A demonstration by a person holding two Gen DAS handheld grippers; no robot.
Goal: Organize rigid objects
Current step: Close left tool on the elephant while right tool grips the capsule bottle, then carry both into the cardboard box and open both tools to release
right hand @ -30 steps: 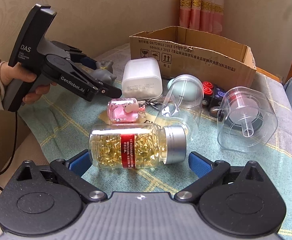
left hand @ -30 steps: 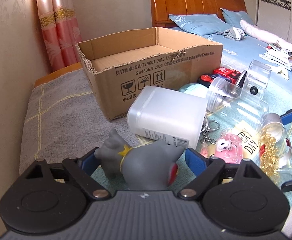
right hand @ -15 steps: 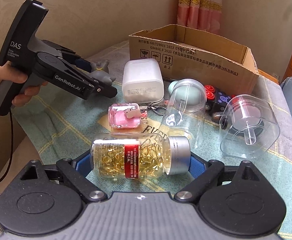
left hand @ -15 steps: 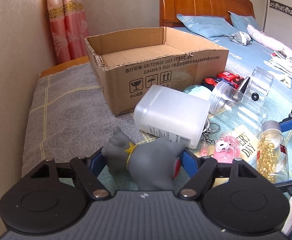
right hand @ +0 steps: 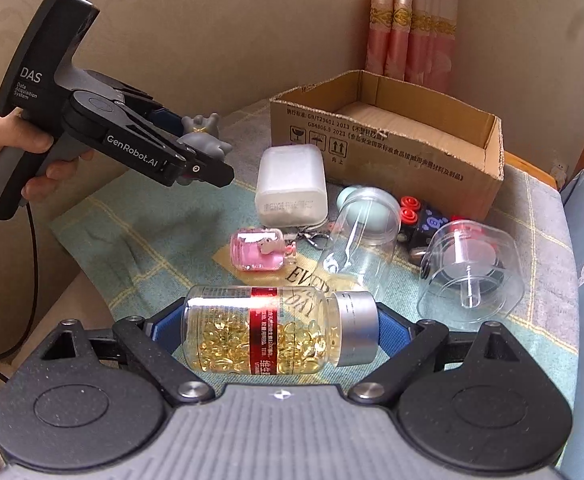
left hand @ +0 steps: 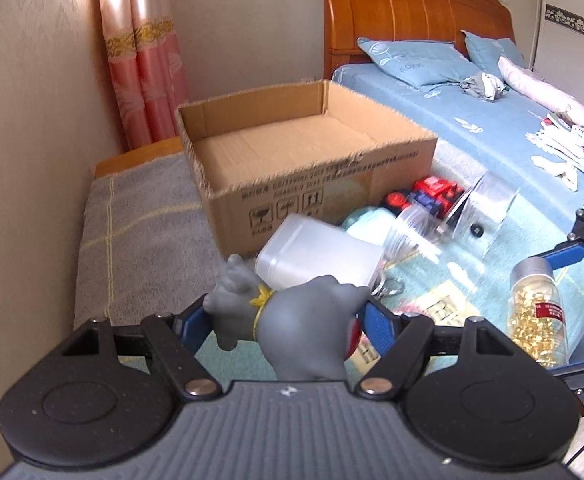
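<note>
The lower body of the grey toy figure (left hand: 292, 320) is hidden behind the left gripper's housing. Print on the cardboard box (left hand: 332, 196) is blurred in the left wrist view and unreadable. The red and black toy (right hand: 424, 220) is partly covered by the clear cylinder (right hand: 364, 236) and clear dispenser (right hand: 476, 268). The person's hand (right hand: 16, 148) is cut off at the frame edge.

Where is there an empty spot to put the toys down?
The cardboard box is bare inside. The grey blanket between the box and the wall is free too. It is crowded in front of the box, around the white tub and clear jars.
</note>
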